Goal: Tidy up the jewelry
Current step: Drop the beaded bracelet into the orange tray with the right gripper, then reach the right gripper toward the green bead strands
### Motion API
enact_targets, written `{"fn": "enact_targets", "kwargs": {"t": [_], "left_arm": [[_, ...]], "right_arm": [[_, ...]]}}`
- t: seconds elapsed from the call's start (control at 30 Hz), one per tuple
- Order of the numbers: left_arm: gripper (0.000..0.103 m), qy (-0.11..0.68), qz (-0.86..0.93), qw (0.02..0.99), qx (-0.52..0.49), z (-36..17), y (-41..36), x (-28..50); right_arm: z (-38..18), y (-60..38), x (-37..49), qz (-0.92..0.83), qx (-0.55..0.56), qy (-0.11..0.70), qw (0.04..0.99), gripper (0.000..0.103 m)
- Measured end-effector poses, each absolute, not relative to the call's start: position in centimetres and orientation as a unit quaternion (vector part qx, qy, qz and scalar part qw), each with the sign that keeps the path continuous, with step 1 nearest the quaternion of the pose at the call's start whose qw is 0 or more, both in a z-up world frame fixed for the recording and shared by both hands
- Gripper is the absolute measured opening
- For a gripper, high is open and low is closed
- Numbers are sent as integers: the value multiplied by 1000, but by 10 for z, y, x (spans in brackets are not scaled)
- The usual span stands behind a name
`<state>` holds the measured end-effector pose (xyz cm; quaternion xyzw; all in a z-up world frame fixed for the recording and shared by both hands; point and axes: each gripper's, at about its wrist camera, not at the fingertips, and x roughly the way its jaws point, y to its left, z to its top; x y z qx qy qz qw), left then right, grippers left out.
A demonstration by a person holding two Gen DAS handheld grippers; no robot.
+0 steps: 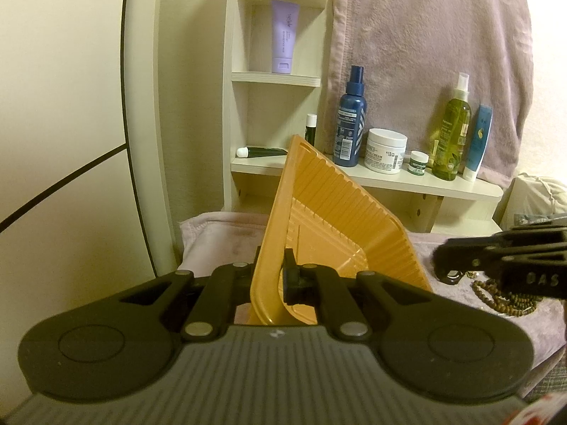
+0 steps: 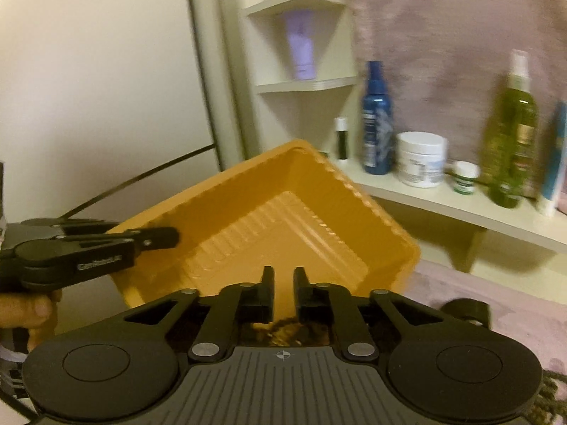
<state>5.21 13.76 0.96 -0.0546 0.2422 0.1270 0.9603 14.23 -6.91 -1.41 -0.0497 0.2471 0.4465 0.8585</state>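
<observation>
Orange ribbed plastic tray (image 1: 340, 219), tilted, clamped by left hand-held gripper (image 1: 274, 276).

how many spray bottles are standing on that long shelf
2. The blue spray bottle stands at the left end of the shelf, beside the white jar. The green spray bottle stands farther right. More may be hidden beyond the frame.

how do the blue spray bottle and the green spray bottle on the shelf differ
The blue spray bottle is opaque dark blue with a blue nozzle; the green spray bottle is see-through olive green with a clear or white nozzle. The blue one stands left of the white cream jar, the green one to its right, beside a light blue tube. Both stand upright on the same shelf against the pinkish cloth.
</observation>
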Motion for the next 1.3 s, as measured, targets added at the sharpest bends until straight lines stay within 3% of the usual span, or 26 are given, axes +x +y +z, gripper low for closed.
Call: {"fn": "enact_targets", "kwargs": {"t": [0.13, 0.33, 0.87, 1.3], "left_arm": [[6, 242, 127, 960, -55, 10, 138, 52], [6, 242, 127, 961, -54, 10, 138, 52], [6, 244, 128, 960, -52, 10, 138, 53], [6, 245, 128, 960, -49, 11, 138, 54]], "right_arm": [[-18, -102, 143, 394, -30, 246, 885, 28], [-42, -158, 138, 291, -24, 264, 919, 32], [-84, -217, 133, 210, -55, 309, 926, 32], [-85, -222, 164, 194, -127, 280, 931, 32]]}}
